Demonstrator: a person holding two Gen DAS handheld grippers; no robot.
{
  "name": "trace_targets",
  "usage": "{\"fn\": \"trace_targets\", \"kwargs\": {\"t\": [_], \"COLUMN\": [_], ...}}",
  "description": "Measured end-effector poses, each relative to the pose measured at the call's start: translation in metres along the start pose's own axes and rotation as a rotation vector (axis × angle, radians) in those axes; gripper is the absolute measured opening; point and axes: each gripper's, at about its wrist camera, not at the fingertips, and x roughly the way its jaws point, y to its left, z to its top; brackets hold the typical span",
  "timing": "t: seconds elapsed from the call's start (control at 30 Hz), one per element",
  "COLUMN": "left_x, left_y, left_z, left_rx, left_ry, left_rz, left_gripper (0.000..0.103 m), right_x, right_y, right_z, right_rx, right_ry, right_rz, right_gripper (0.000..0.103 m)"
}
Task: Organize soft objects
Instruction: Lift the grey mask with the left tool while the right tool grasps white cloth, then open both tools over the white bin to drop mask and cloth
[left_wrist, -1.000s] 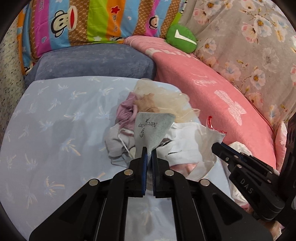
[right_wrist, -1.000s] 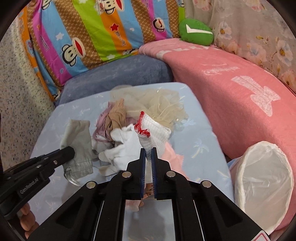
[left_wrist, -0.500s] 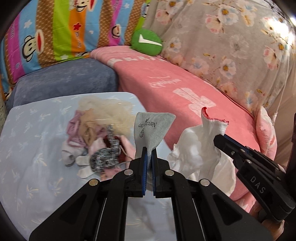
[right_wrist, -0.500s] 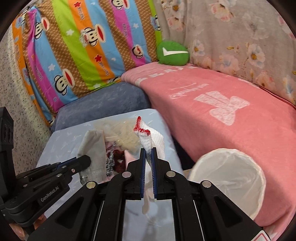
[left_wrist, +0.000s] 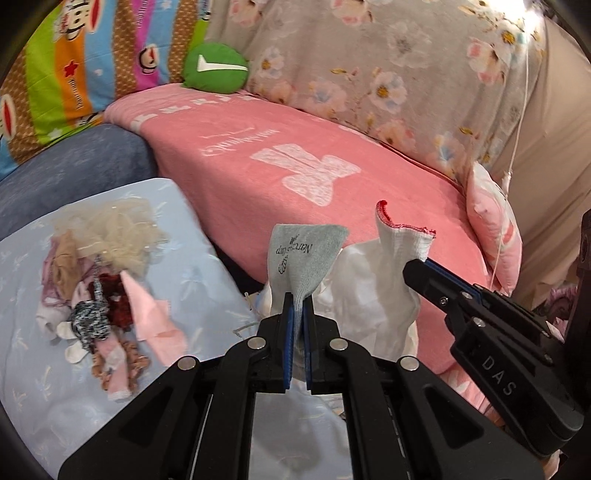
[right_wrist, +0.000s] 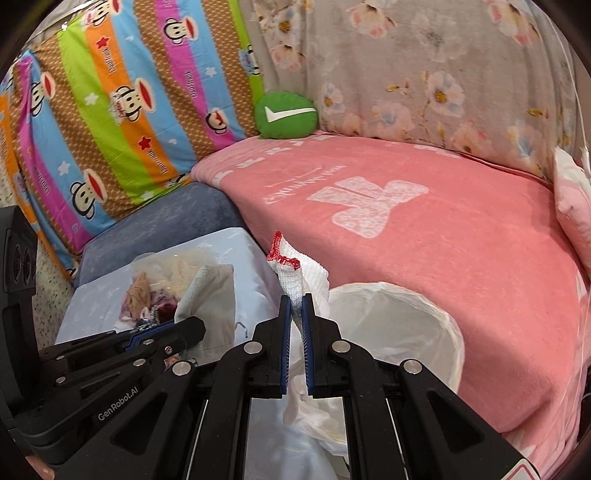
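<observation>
Both grippers swung from sock pile (left_wrist: 96, 295) toward lined bin (right_wrist: 443, 325) — left gripper (left_wrist: 298, 295) clamped on grey sock (left_wrist: 303, 254), right gripper (right_wrist: 295, 299) on white glove (right_wrist: 303, 275); drop-off next.

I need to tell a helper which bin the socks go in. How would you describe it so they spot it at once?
Find the big pink blanket covering the sofa. Against its front edge, beside the pale blue sheet, stands a round bin with a white liner. It is the only open container there, unlike the loose pile of clothes.
</observation>
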Motion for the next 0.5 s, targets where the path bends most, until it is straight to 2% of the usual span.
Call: {"fn": "trace_targets", "kwargs": {"t": [0.23,0.37,0.4,0.43,0.47,0.5], "left_x": [0.02,0.025,0.026,0.028,0.028,0.027], "left_y": [-0.029,-0.041,-0.042,-0.043,-0.043,-0.043], "left_z": [0.008,0.01,0.011,0.012,0.012,0.012], "left_rx": [0.031,0.048,0.048,0.044,0.041,0.037], "left_ry": [0.035,0.036,0.039,0.041,0.037,0.029], "left_rz": [-0.074,-0.072,-0.061,-0.046,-0.034,-0.023], "left_gripper": [0.006,0.006,0.011,0.026,0.036,0.056], "right_x": [0.002,0.004,0.005,0.005,0.006,0.006], "right_y": [-0.035,-0.046,-0.049,-0.05,-0.051,-0.051], "right_z": [-0.003,-0.002,-0.002,-0.003,-0.003,-0.002], "right_rx": [0.052,0.069,0.073,0.075,0.077,0.078], "right_ry": [0.006,0.006,0.007,0.007,0.009,0.009], "right_rz": [-0.039,-0.05,-0.053,-0.054,-0.055,-0.056], "right_gripper": [0.006,0.006,0.006,0.006,0.006,0.006]}}
